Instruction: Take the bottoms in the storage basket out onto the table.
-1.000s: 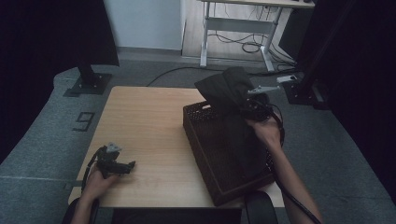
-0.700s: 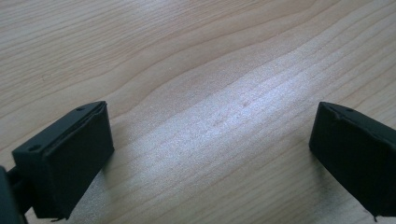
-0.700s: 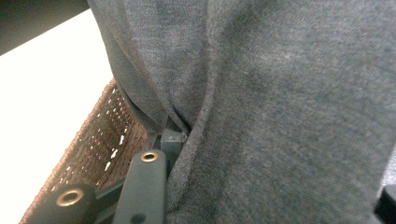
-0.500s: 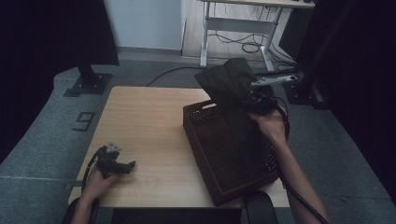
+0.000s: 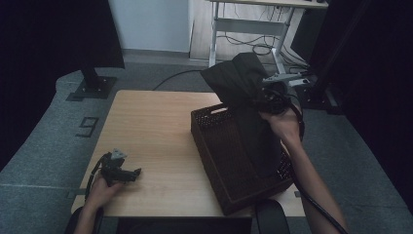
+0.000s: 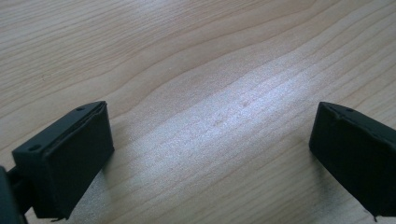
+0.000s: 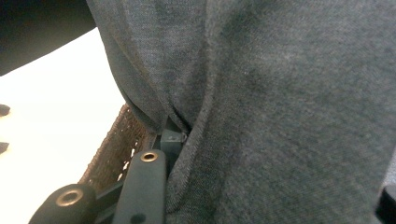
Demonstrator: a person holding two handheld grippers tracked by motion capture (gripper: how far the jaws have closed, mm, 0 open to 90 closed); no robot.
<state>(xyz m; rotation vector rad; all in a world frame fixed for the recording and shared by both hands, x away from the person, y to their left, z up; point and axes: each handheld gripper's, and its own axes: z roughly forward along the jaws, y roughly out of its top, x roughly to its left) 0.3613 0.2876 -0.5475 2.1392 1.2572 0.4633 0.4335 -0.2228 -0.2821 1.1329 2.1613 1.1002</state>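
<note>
**Dark cloth held above the basket, left gripper idle on the table**

Nearest to us in the high view, the left hand [image 5: 100, 191] rests at the near left corner of the wooden table [image 5: 151, 126], and in it we hold the left gripper [image 5: 127, 174] lying low on the wood. In the left gripper view its jaws stand wide apart with bare wood grain between them; nothing is gripped.

Further in, on the right side of the table, sits the dark woven basket [image 5: 214, 146], angled so that one corner reaches the near edge. The lower end of the dark grey cloth [image 5: 248, 107] hangs down into it.

Above the basket's far right part, our right hand [image 5: 282, 124] holds the right gripper [image 5: 268, 95] up, clamped on a fold of the cloth. In the right gripper view the fabric [image 7: 280, 107] bunches into the jaws and drapes across them, with the basket rim [image 7: 114, 147] below at left. The cloth's upper part stands above the gripper.

Beyond the table we see grey floor, a desk frame and cables.
</note>
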